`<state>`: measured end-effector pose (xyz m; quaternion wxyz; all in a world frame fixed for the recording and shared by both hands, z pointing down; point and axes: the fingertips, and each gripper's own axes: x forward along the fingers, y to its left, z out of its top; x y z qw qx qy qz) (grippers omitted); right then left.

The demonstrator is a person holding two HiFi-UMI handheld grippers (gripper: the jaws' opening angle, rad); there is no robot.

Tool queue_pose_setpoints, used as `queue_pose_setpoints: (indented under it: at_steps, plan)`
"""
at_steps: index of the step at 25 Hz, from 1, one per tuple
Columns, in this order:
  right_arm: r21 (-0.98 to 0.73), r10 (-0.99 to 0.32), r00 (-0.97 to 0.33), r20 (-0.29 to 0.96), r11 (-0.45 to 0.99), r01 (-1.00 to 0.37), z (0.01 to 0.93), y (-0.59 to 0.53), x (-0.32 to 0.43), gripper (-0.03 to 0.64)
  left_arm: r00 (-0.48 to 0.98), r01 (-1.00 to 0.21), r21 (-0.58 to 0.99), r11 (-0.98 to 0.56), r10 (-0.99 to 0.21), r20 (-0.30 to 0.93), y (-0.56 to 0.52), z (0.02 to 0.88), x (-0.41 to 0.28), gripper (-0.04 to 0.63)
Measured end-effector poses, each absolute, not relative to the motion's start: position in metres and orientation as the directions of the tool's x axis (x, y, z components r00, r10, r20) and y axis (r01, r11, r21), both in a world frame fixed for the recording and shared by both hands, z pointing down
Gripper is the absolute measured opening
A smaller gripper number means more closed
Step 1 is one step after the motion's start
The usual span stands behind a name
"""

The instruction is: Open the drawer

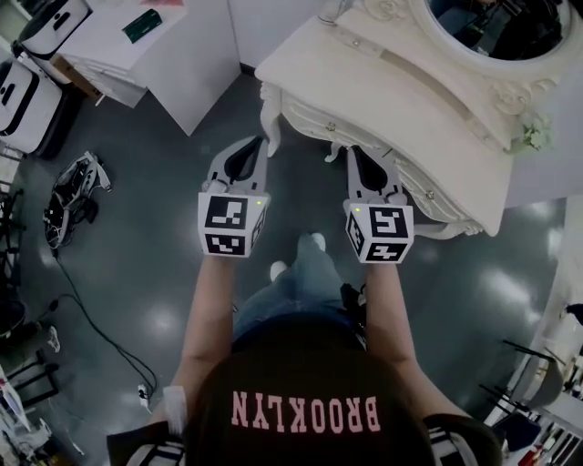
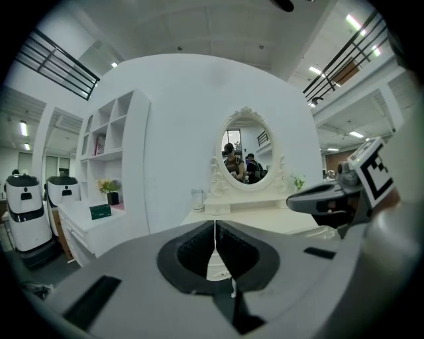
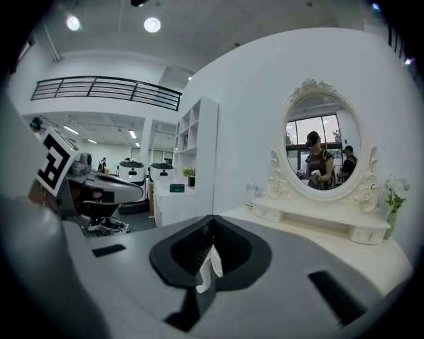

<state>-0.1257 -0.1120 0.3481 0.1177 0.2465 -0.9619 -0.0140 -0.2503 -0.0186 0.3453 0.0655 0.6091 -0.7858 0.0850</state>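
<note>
Head view: left gripper [image 1: 260, 144] and right gripper [image 1: 357, 153] both closed, empty, just short of dressing table [image 1: 428, 109] front edge. Approach step; next, spread jaws, grab drawer [image 1: 308, 113] pull.

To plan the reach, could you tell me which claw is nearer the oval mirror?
Right. The right claw is at the dressing table's front edge, down-left of the mirror; the left claw sits beside the table's left corner, farther away.
</note>
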Motion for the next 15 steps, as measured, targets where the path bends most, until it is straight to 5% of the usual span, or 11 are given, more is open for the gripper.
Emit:
queue_pose_setpoints:
  at_steps: [15]
  plan:
    - [0.01,-0.564,-0.74,0.366,0.798,-0.603,0.446,-0.169,-0.178,-0.003,-0.096,-0.995,-0.014,0.097,-0.93,0.355,-0.089,0.421,-0.294,0.006]
